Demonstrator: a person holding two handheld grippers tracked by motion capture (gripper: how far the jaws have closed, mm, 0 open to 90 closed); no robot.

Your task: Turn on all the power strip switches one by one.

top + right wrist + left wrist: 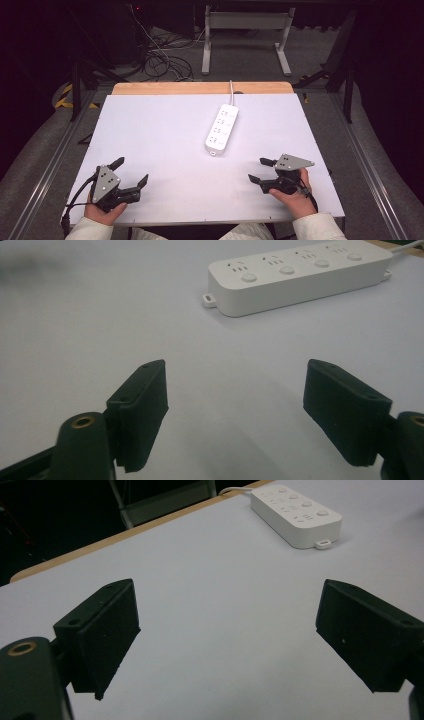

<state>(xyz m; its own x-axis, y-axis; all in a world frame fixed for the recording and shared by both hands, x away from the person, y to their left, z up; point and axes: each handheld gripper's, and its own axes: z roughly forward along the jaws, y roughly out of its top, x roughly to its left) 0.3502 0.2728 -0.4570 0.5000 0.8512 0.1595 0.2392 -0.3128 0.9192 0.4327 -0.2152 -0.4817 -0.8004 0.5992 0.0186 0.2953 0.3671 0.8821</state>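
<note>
On the white rectangular tabletop (165, 130), a little past the middle and toward its right half, lies a white plastic power strip (222, 128) with four sockets and four round buttons in a row, set at a slight slant with its small hanging tab toward the person and its white cord (231, 90) running off over the pale wooden far edge (200, 88). Near the front left corner, the left gripper (132, 172), a black two-jaw tool with a grey three-cornered plate on top, sits in the person's left hand (102, 210) close to the table; its jaws stand wide apart with bare tabletop between them, and they point across the table toward the strip, which in the left gripper view (227, 630) shows at the upper right (296, 514), well apart from the pads. Near the front right edge the right gripper (261, 170), of the same make, is held in the right hand (296, 196), low over the surface and aimed leftward; its jaws too are spread wide and grasp nothing. From the right gripper view (235, 405) the strip (300, 274) lies ahead, beyond the open pads, with a stretch of bare white table between. Both light sleeves come in from the near edge.
</note>
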